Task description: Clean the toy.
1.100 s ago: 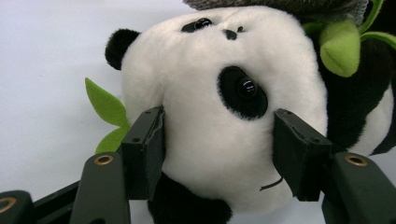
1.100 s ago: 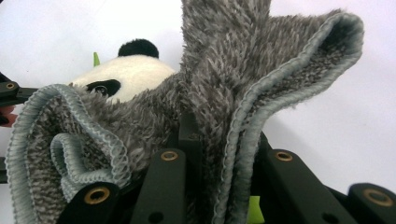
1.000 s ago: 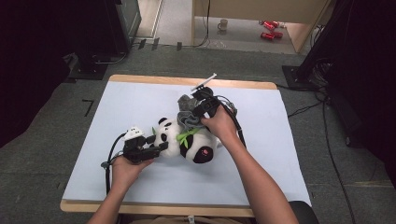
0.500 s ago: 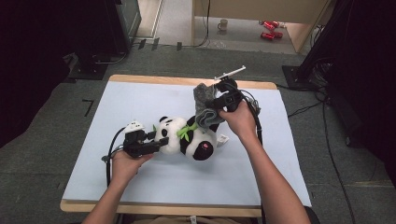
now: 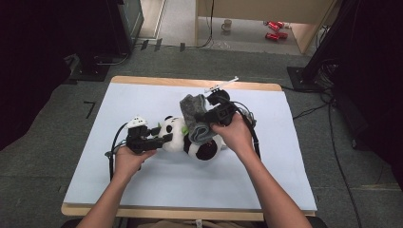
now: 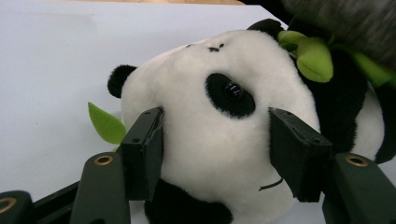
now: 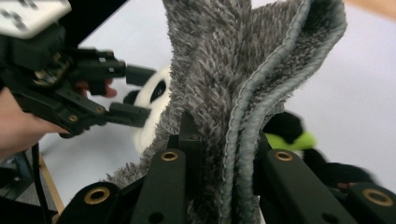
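A black-and-white plush panda [image 5: 205,148] with green leaves lies on its side on the white table sheet [image 5: 285,156]. My left gripper [image 5: 161,139] is shut on the panda's head [image 6: 196,84], one pad [image 6: 144,144] on each cheek. My right gripper [image 5: 205,117] is shut on a fluffy grey cloth [image 5: 194,114] and holds it up over the panda's body. In the right gripper view the folded cloth [image 7: 233,56] rises from between the jaws of the right gripper [image 7: 224,140]. Behind the cloth are the left gripper [image 7: 126,93] and the panda [image 7: 154,93].
The table's wooden edge [image 5: 190,82] runs along the far side. Black cables [image 5: 253,130] trail from the right gripper over the sheet. On the floor beyond stand a mug [image 5: 227,23], red cans [image 5: 273,29] and dark equipment stands [image 5: 123,23].
The right gripper lifted the grey cloth off the panda, swung up and to the right, then came back a little left. The left gripper stayed shut on the panda's head and drifted slightly right.
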The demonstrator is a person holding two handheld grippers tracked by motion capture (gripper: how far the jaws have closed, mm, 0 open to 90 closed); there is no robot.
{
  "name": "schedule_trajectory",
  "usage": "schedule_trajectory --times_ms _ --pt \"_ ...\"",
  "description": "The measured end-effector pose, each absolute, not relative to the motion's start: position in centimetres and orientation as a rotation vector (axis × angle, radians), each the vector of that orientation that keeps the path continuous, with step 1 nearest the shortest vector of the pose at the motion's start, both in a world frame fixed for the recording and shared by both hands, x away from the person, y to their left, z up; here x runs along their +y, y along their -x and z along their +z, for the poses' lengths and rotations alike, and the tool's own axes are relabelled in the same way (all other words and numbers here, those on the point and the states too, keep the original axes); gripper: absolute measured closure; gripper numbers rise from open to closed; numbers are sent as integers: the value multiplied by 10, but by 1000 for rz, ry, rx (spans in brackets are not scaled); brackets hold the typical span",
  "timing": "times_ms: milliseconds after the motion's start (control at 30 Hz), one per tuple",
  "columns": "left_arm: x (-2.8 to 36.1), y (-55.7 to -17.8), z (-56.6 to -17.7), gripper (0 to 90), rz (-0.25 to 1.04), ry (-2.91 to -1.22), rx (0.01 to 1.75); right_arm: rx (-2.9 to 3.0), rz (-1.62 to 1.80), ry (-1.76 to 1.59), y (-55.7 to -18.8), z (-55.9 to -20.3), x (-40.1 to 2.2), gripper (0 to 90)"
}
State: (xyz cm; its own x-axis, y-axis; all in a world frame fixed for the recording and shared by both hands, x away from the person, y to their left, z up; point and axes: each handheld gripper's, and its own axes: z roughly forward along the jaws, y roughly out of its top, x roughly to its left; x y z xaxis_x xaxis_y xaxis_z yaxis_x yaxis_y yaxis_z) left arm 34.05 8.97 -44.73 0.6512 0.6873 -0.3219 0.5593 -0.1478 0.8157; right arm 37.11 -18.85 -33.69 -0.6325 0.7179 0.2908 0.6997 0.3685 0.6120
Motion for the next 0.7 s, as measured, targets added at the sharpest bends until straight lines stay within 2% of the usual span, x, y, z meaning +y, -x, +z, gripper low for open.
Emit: schedule_trajectory --times_ms 100,233,700 --pt "90 -340 -448 372 156 -1838 976 2598 1060 -1338 -374 -356 -180 770" --pt "93 -340 -447 305 167 -1840 955 2585 1054 -1357 -378 -374 -178 776" --pt "90 -324 -451 196 246 -1868 924 2543 1047 -1424 -402 -377 -191 773"
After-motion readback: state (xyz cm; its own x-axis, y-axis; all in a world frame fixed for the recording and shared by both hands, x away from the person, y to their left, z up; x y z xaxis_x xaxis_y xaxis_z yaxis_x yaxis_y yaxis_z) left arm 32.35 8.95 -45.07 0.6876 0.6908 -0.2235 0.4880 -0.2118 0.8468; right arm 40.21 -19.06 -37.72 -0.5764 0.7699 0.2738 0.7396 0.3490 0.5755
